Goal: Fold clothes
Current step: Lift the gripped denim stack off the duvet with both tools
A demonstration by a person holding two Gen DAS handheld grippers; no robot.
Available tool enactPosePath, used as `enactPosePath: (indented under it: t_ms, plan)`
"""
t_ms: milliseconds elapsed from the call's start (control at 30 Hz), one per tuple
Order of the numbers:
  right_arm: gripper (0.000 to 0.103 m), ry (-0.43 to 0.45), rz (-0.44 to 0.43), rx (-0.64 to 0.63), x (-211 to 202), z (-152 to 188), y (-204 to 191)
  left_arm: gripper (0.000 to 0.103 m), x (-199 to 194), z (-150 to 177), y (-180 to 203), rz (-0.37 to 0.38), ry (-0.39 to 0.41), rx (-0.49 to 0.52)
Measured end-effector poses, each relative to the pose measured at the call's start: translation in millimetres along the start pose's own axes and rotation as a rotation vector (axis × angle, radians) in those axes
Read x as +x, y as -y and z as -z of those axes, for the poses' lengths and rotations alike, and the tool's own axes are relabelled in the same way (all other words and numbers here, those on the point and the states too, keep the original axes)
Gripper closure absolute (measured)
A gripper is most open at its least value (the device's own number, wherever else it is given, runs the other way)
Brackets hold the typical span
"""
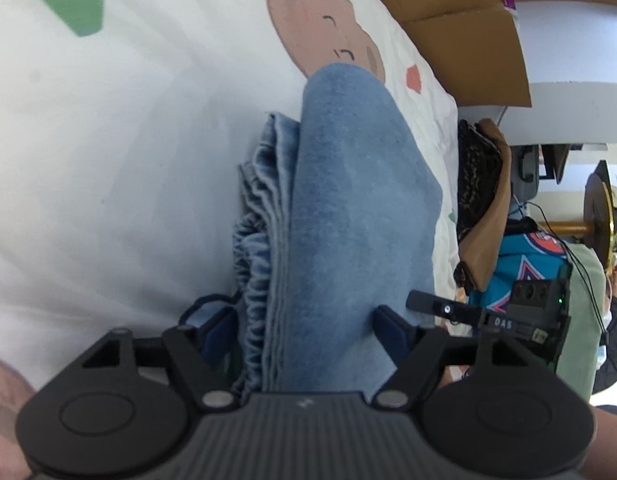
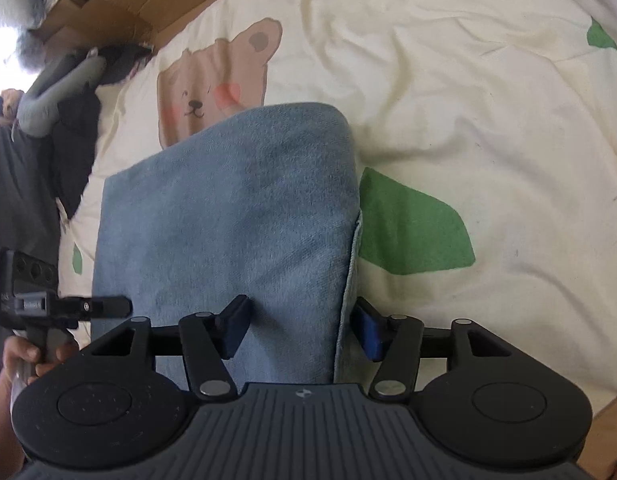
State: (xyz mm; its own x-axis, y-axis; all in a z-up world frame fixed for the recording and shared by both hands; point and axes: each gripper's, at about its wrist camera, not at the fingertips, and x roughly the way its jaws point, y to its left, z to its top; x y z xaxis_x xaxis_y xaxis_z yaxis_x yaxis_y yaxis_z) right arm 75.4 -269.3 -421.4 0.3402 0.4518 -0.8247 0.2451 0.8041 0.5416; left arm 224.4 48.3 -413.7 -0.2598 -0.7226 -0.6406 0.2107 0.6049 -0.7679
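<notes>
Now both grippers straddle the folded blue garment (image 2: 228,208).
Left gripper (image 1: 304,328) and right gripper (image 2: 300,326) stand wide apart, cloth between fingers; whether pads press it cannot be told.

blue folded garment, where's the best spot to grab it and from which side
Grip the blue folded garment at its near end, coming from the camera side, one gripper toward each long edge. The bundle is long and thick with stacked layers on one side, so pinching across all layers should keep the fold.

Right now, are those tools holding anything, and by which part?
Right tool: nothing; its fingers straddle the folded blue garment at its near edge, unpinched. Left tool: garment fills the gap, grip unclear.
</notes>
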Motion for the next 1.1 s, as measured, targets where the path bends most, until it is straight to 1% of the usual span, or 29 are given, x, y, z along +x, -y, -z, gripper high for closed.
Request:
enactPosePath:
  t_ms: [33, 67, 100, 133, 167, 200, 233, 267, 300, 333, 400, 433, 533, 633, 667, 733, 833, 1000, 1100]
  plan:
    - [0.038, 0.005, -0.005, 0.006, 1.7, -0.9, -0.1, 0.029, 0.4, -0.7, -0.8, 0.009, 0.001, -0.004]
    - [0.039, 0.007, -0.013, 0.010, 3.4, -1.8, -0.9, 0.031, 0.9, -1.4, -0.8, 0.016, 0.001, -0.004]
    - [0.039, 0.006, -0.020, 0.013, 5.3, -2.7, -2.3, 0.039, 1.6, -2.0, -0.3, 0.024, 0.002, -0.002]
    - [0.039, 0.001, -0.024, 0.008, 7.3, -3.8, -4.8, 0.040, 1.9, -2.4, 1.0, 0.022, -0.001, 0.003]
    - [0.040, -0.002, -0.020, -0.002, 7.6, -4.2, -7.2, 0.042, 1.8, -2.8, 3.3, 0.016, -0.006, 0.014]
    - [0.043, -0.006, -0.017, -0.010, 7.3, -4.7, -9.1, 0.046, -0.1, -3.1, 4.6, 0.019, -0.010, 0.017]
    - [0.050, -0.010, -0.018, -0.013, 5.1, -5.3, -9.8, 0.051, -2.6, -3.3, 5.1, 0.026, -0.013, 0.016]
    - [0.059, -0.013, -0.023, -0.013, 1.8, -6.6, -10.0, 0.053, -5.1, -2.8, 5.0, 0.032, -0.014, 0.013]
    - [0.064, -0.014, -0.031, -0.015, -2.5, -8.1, -10.0, 0.055, -7.6, -2.1, 4.6, 0.037, -0.015, 0.009]
    - [0.068, -0.014, -0.041, -0.016, -6.2, -9.5, -10.3, 0.055, -8.9, -1.0, 5.8, 0.034, -0.014, 0.014]
    - [0.068, -0.017, -0.056, -0.025, -9.3, -10.2, -10.9, 0.054, -9.3, 0.4, 7.9, 0.021, -0.013, 0.027]
    - [0.068, -0.020, -0.059, -0.026, -9.9, -10.1, -10.4, 0.051, -8.5, 0.2, 7.2, 0.015, -0.013, 0.026]
    - [0.064, -0.031, -0.062, 0.000, -5.0, -9.7, -4.4, 0.046, -6.0, -0.5, 5.1, -0.005, -0.014, 0.023]
    - [0.056, -0.045, -0.074, 0.014, 1.1, -10.1, 0.3, 0.043, -4.2, -0.8, 5.9, -0.015, -0.021, 0.040]
    - [0.048, -0.052, -0.080, 0.019, 2.9, -9.5, 2.3, 0.043, -4.1, -0.9, 5.9, -0.016, -0.024, 0.046]
    - [0.046, -0.067, -0.093, 0.029, 6.5, -8.4, 6.5, 0.038, -2.1, -1.5, 4.3, -0.012, -0.034, 0.046]
    - [0.045, -0.075, -0.112, 0.041, 11.1, -8.0, 10.4, 0.035, 3.7, -2.3, 5.0, 0.002, -0.049, 0.053]
    - [0.044, -0.070, -0.138, 0.058, 19.6, -9.9, 9.8, 0.033, 10.2, -3.4, 9.3, 0.021, -0.065, 0.068]
    - [0.041, -0.065, -0.145, 0.058, 23.5, -11.4, 5.7, 0.034, 11.4, -4.5, 11.2, 0.020, -0.072, 0.068]
